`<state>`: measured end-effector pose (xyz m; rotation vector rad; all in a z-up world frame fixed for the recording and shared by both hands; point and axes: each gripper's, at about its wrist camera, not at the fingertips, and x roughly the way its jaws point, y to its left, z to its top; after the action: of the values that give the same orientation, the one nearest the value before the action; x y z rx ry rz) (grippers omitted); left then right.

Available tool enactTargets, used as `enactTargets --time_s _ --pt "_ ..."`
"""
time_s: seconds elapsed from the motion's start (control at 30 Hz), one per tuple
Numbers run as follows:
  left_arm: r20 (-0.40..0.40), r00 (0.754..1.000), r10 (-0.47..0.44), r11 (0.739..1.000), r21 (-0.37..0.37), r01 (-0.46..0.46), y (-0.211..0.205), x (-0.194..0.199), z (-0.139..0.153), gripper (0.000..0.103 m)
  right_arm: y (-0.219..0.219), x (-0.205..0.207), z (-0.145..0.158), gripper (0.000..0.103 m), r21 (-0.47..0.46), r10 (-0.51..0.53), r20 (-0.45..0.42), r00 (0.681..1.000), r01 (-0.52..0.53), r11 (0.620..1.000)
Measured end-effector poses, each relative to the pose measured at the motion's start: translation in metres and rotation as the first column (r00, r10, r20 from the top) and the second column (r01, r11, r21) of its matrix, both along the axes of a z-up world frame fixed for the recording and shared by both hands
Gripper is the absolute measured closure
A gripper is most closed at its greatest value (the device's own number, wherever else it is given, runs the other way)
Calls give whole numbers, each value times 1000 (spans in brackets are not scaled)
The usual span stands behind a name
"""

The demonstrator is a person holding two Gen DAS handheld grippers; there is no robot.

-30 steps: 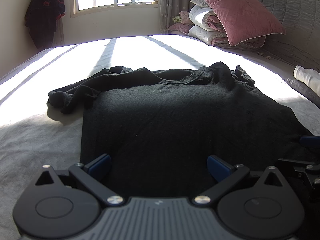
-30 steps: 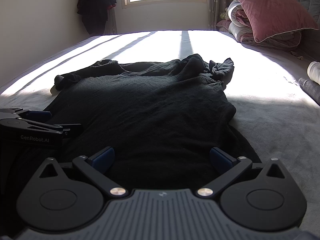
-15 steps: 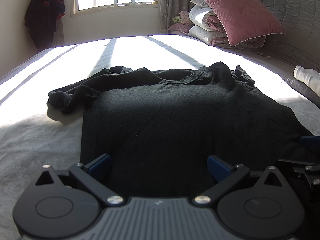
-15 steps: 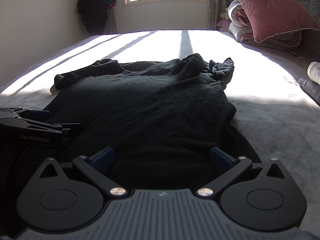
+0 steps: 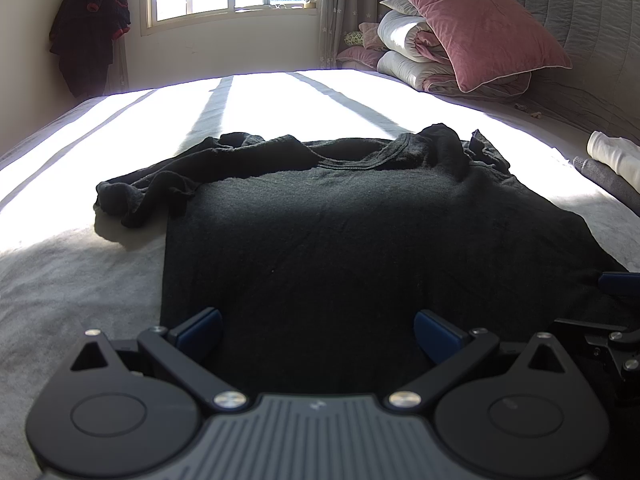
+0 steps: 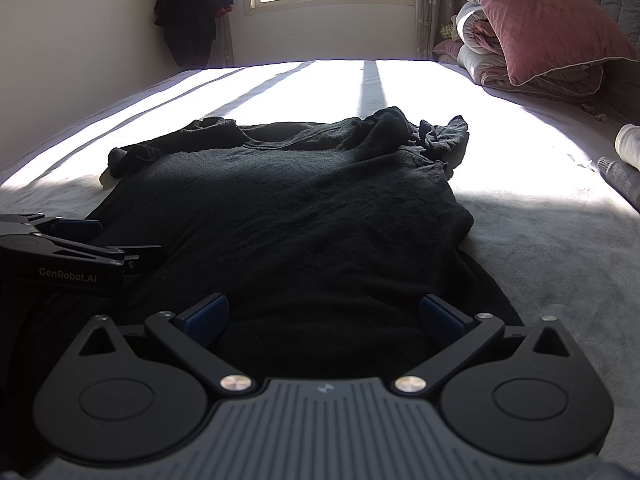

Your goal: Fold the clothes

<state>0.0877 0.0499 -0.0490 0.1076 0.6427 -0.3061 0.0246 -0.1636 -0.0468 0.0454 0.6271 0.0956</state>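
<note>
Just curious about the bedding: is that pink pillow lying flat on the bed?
No, the pink pillow leans tilted atop the folded comforter.

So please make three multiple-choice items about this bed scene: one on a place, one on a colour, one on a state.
1. Where does the pink pillow lie?
A. on the folded quilts
B. on the shirt
C. on the floor

2. What colour is the shirt?
A. white
B. black
C. red

3. How does the left gripper stand?
A. shut on a sleeve
B. shut, empty
C. open

Key: 1 A, it leans on the stacked quilts; 2 B, the cloth is black on the grey bed; 3 C, its blue pads are wide apart.
</note>
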Motion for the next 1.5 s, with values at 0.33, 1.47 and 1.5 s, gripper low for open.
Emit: enactTargets --time_s 0.33,1.47,1.5 --pt "0 1000 0 1000 0 0 0 0 0 0 0 0 1 0 -3 1 0 1000 -1 1000" --pt "-4 1000 21 1000 11 -20 -5 1 2 0 -49 -43 72 0 223 -81 110 991 55 973" --pt "-2 1000 23 1000 16 -23 -6 0 2 0 -51 -44 70 0 225 -88 107 990 62 972"
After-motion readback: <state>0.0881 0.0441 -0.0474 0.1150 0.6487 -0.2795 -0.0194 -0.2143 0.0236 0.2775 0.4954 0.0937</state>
